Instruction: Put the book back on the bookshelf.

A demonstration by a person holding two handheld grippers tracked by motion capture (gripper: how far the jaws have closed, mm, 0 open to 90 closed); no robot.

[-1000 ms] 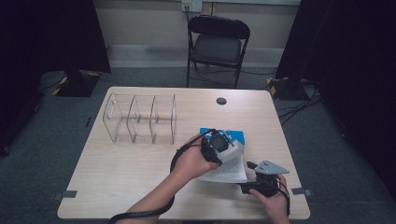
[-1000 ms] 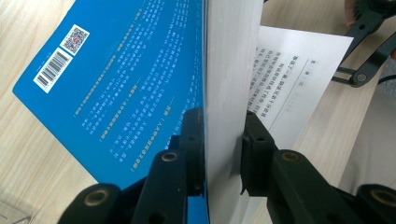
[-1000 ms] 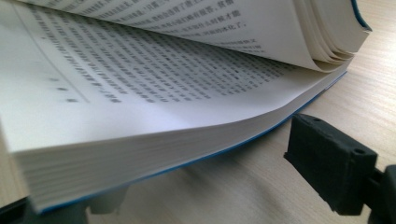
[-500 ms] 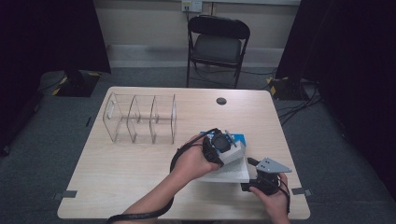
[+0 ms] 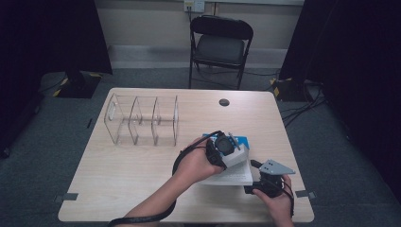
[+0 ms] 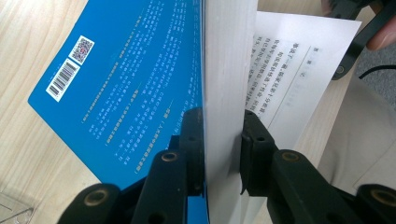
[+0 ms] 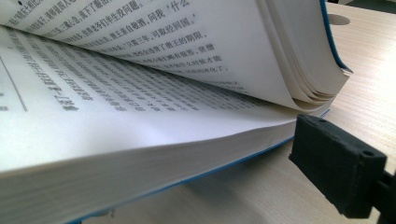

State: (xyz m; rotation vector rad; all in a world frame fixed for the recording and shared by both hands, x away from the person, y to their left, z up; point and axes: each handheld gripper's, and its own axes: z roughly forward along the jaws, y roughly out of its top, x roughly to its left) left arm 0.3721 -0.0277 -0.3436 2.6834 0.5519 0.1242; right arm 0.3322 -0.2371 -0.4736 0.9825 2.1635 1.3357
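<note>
A book with a blue cover (image 6: 116,84) lies open on the table (image 5: 118,179) at the near right. In the left gripper view my left gripper (image 6: 223,121) is shut on a thick bundle of pages (image 6: 229,56) together with the cover, and holds it up on edge over the printed page (image 6: 299,60) below. From above, the left gripper (image 5: 226,146) sits over the book (image 5: 229,176). My right gripper (image 5: 253,188) rests low at the book's near right corner. In its own view one black pad (image 7: 336,163) stands apart from the curled page edges (image 7: 308,88), touching nothing.
A clear acrylic divider rack (image 5: 142,118) stands at the back left of the table. A small black round cap (image 5: 224,102) lies near the far edge. A black folding chair (image 5: 220,45) stands beyond the table. Bare wood lies left of the book.
</note>
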